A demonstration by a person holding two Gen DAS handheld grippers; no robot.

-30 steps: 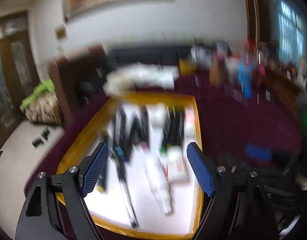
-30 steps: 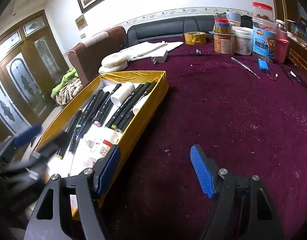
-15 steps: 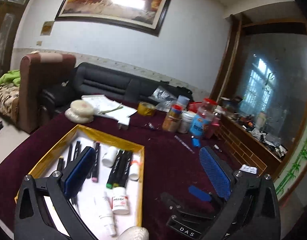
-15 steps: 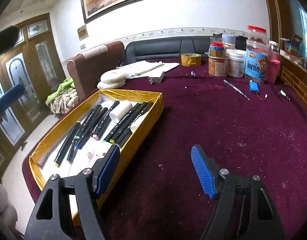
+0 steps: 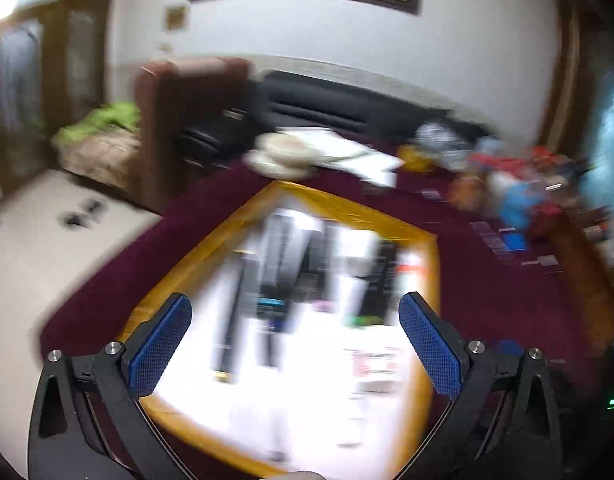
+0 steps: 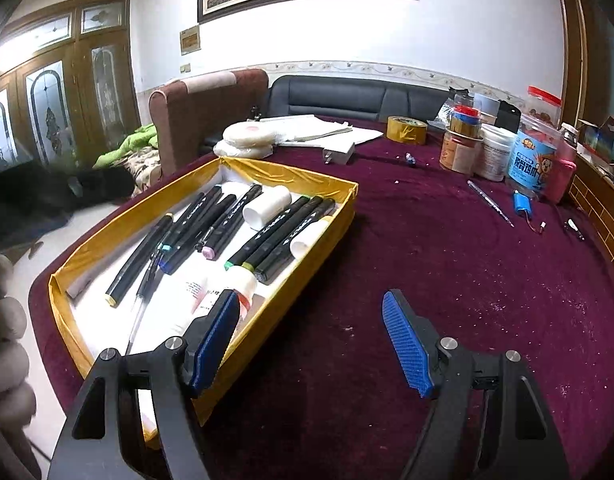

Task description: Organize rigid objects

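The tray, a shallow yellow-walled box with a white floor, sits at the left of a table covered in dark red cloth. Inside it lie the items to be organised.

Leftmost in the tray is a long black marker with a yellow end. Beside it lies a thin pen, then a group of black markers with coloured caps. A white cap lies near the middle. Further right, three more markers lie side by side, touching. At the near end lie small white bottles with red print.

Handling, as a judgement: the markers look light, stiff and smooth. They are likely to roll if nudged. The best hold is across the barrel near its middle, with the pads square to its length. The bottles look light and rounded, so a grip on the body, not the cap, appears safer. Packed markers may shift together when one is lifted.

The left gripper hovers over the near end of the tray. Its jaws stand fully apart and hold nothing. This view is blurred, so finer detail cannot be told.

The right gripper hangs over the tray's right wall and the bare cloth. Its jaws stand part open and hold nothing.

At the far right of the table stand jars and a roll of tape, well apart from the tray.
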